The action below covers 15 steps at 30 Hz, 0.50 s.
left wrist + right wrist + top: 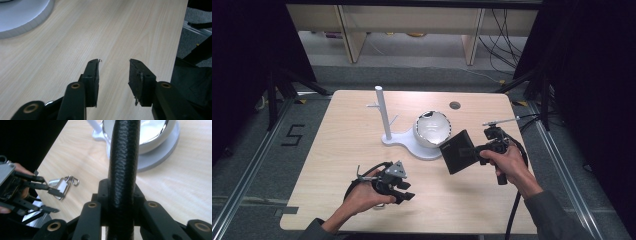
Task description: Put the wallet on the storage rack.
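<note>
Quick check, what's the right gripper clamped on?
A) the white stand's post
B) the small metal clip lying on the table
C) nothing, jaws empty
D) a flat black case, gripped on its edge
D: in the right gripper view the right gripper has both jaws pressed on the textured edge of the black case; the high view shows the case lifted beside the stand.

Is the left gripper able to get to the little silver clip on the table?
Probably yes: the left gripper is open and holds nothing, and the silver clip lies on bare table right beside it.
</note>
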Available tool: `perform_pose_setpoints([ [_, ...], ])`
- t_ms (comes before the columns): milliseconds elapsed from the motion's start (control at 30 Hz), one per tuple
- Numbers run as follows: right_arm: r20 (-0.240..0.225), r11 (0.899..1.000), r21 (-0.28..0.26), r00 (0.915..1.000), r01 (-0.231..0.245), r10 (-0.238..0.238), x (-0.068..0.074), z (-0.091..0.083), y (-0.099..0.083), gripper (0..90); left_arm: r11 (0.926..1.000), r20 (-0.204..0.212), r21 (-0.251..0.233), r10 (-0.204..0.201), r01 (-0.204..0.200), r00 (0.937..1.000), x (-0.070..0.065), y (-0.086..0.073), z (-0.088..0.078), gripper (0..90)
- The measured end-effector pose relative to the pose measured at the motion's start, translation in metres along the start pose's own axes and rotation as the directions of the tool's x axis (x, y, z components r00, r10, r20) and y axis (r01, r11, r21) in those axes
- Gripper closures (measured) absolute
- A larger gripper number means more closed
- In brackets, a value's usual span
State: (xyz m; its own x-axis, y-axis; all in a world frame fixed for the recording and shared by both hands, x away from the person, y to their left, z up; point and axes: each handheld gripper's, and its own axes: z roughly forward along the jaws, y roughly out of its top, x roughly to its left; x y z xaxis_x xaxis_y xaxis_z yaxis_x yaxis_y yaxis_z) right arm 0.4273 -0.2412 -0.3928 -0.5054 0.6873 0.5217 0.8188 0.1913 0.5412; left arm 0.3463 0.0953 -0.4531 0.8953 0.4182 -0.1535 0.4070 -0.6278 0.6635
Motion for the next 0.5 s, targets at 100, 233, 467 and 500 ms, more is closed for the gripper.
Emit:
perform_pose_setpoints([
  [100, 0.015, 1.0, -0.018, 0.9998, -0.01, 0.011, -0.002, -0.005, 0.007, 76.7, 0.9996, 0.004, -0.015, -0.023, 0.023, 0.9997, 0.001, -0.009, -0.011, 51.2],
  [233, 0.025, 0.998, -0.053, 0.9995, -0.018, 0.019, -0.007, -0.013, 0.018, 76.7, 0.998, -0.014, -0.037, -0.052, 0.051, 0.9986, 0.003, -0.022, -0.022, 47.2],
  [467, 0.036, 0.996, -0.088, 0.999, -0.023, 0.027, -0.009, -0.019, 0.033, 76.7, 0.9958, -0.038, -0.041, -0.084, 0.082, 0.9958, 0.005, -0.044, -0.035, 41.2],
  [500, 0.033, 0.995, -0.096, 0.9989, -0.029, 0.032, -0.01, -0.019, 0.038, 76.7, 0.9951, -0.043, -0.04, -0.093, 0.091, 0.9948, 0.005, -0.049, -0.038, 40.7],
])
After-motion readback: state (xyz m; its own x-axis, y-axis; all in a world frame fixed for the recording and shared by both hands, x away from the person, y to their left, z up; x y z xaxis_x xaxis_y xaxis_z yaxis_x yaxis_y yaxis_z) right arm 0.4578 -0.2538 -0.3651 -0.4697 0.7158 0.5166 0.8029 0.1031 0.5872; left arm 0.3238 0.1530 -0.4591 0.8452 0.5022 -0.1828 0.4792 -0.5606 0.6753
